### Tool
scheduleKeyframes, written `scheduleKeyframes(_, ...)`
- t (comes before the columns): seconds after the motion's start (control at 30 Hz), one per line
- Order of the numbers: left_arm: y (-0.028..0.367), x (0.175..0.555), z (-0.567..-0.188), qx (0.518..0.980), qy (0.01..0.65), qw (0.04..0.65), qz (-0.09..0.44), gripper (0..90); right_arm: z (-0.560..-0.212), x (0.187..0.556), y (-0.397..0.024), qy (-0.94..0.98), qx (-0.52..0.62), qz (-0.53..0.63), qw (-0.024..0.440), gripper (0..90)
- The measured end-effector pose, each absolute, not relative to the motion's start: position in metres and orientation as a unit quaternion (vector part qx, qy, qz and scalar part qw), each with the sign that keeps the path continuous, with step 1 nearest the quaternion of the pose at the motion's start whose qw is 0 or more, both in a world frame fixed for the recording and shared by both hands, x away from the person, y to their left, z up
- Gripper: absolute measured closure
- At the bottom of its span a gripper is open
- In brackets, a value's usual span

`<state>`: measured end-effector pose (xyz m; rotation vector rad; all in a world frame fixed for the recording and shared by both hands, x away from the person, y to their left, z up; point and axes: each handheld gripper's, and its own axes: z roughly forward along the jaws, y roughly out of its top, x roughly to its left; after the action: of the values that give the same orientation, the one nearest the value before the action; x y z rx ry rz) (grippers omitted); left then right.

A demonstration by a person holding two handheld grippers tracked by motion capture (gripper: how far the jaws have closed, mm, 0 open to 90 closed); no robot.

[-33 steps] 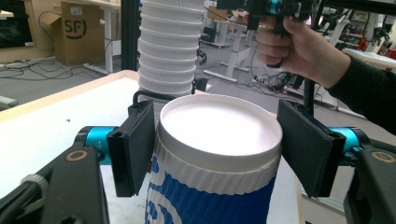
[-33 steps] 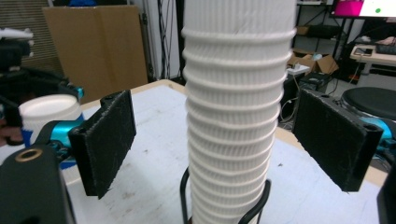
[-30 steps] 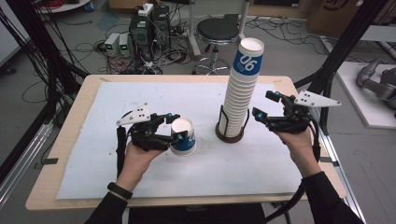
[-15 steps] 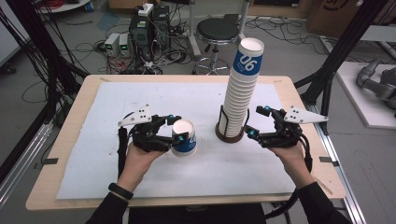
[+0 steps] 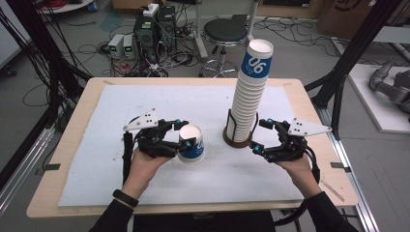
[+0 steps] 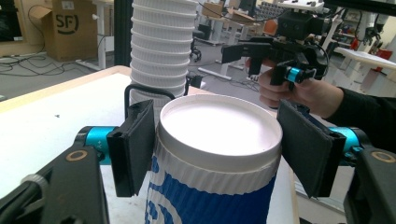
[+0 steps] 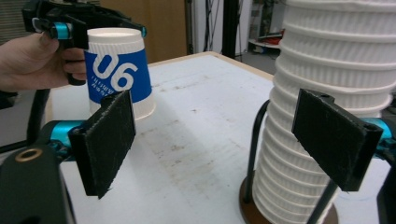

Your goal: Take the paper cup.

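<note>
1. My left gripper [image 5: 186, 137] has its pads clamped on the cup [image 5: 191, 143], one pad on each side just under the white rim; in the left gripper view the cup [image 6: 217, 163] sits squarely between the pads, bottom up, with its blue band below them
2. The cup stands upside down on the white mat [image 5: 96, 145], left of the table's middle, its wide mouth on the mat; in the right gripper view its blue label [image 7: 119, 74] faces my right side
3. My right gripper [image 5: 258, 135] is spread wide and holds nothing; it points toward the stack [image 5: 249, 96] from the right, low down near the holder's base
4. In the right gripper view the stack [image 7: 327, 93] sits just inside the far pad, the other pad well off it; I cannot tell whether the near pad touches the ribbed wall
5. The stack stands upright in a dark holder [image 5: 237, 137] with thin black uprights, and its top cup shows a blue label
6. The stack and holder stand between my two grippers, near the held cup but apart from it; bare mat lies between cup and holder
7. One black upright of the holder [image 7: 254, 140] crosses the gap between my right pads
8. Beyond the table [image 5: 63, 145] there is a stool [image 5: 225, 34], cables and boxes on the floor, well apart from the work
</note>
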<state>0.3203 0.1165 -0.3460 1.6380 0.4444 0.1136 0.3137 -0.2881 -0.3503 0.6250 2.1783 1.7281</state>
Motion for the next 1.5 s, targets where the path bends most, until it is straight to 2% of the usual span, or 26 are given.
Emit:
scheduleKeyframes(0.47, 0.105, 0.316, -0.344, 0.725, 0.182, 0.663, 0.04, 30.1, -0.365, 0.313, -0.25, 0.792, 0.175, 0.579, 0.084, 13.8)
scheduleKeyframes(1.03, 0.082, 0.307, -0.343, 0.729, 0.159, 0.665, 0.027, 30.2, -0.377, 0.306, -0.212, 0.815, 0.145, 0.559, 0.045, 13.8)
scheduleKeyframes(1.5, 0.068, 0.302, -0.346, 0.728, 0.143, 0.67, 0.02, 30.2, -0.382, 0.302, -0.197, 0.815, 0.141, 0.562, 0.02, 13.8)
